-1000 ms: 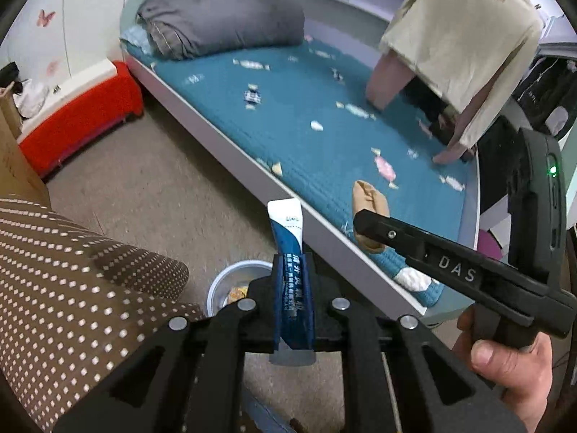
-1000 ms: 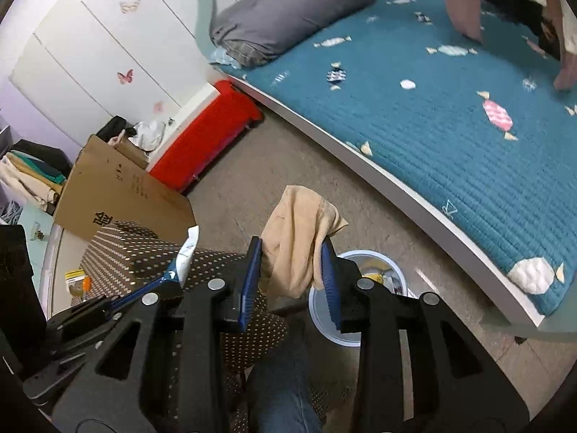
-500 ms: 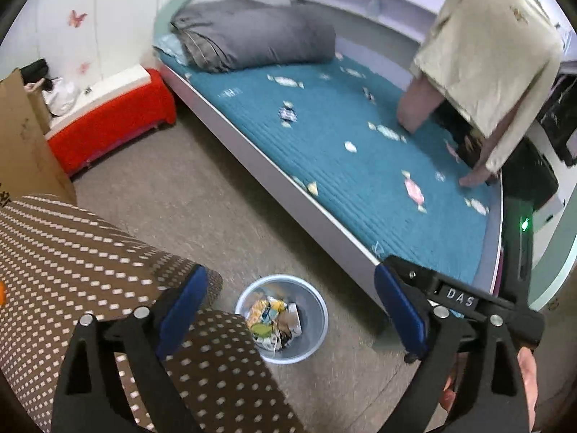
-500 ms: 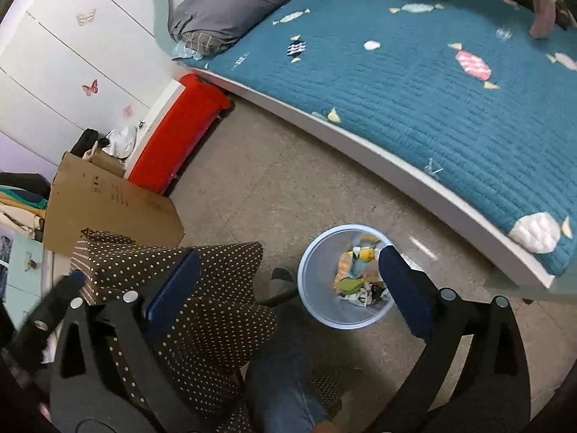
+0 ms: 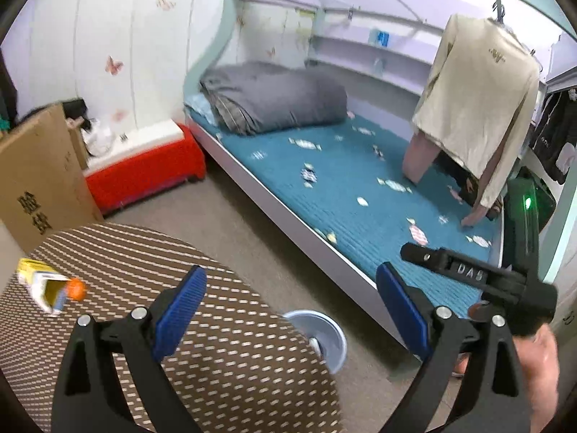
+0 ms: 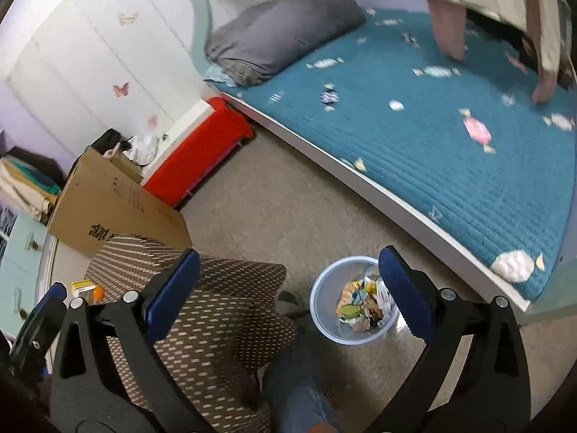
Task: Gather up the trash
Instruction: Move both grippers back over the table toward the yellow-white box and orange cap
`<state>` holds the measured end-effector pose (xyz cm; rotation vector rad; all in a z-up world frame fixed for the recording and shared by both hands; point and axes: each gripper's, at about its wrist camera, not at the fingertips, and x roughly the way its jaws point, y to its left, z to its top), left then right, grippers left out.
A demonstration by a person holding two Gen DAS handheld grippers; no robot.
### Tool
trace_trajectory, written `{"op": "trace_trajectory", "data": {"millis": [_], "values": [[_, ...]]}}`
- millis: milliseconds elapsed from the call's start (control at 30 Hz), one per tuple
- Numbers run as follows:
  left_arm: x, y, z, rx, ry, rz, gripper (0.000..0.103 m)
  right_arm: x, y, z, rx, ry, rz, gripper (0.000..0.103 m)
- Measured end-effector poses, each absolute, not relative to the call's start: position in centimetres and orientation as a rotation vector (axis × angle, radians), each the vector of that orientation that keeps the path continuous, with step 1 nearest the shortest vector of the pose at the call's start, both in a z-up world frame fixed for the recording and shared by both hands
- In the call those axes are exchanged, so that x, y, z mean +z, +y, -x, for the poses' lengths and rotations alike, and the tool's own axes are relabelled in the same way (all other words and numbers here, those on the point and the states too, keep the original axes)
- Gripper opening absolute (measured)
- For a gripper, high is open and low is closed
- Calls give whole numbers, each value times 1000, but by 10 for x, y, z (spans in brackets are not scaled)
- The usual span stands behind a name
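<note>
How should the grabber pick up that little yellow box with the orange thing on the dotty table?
Probably grip the yellow box across its two long sides, coming down from above with the open left gripper. It seems to lie flat on the dotted tablecloth, and the open end by the orange piece could crush, so squeeze nearer the middle. The picture is blurry there.

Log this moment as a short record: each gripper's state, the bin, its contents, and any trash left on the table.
left gripper: open, nothing between its blue pads
right gripper: open, nothing between its blue pads
bin: pale blue, round, on the floor between the dotted table and the bed
bin contents: crumpled colourful wrappers
table: round, brown cloth with pale dots
left on table: a yellow and white carton with an orange piece at its end, near the table's left edge
bed: teal quilt with candy print, grey folded bedding at the head
</note>
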<state>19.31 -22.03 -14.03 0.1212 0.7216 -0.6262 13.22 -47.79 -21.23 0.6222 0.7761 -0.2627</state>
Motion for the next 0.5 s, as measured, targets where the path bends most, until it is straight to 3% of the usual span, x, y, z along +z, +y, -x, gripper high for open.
{"op": "trace_trajectory", "data": {"millis": [500], "values": [[-91,-54,-190,-356,561,-42,97,-126,-343,-164,-59,676,-405,97]]}}
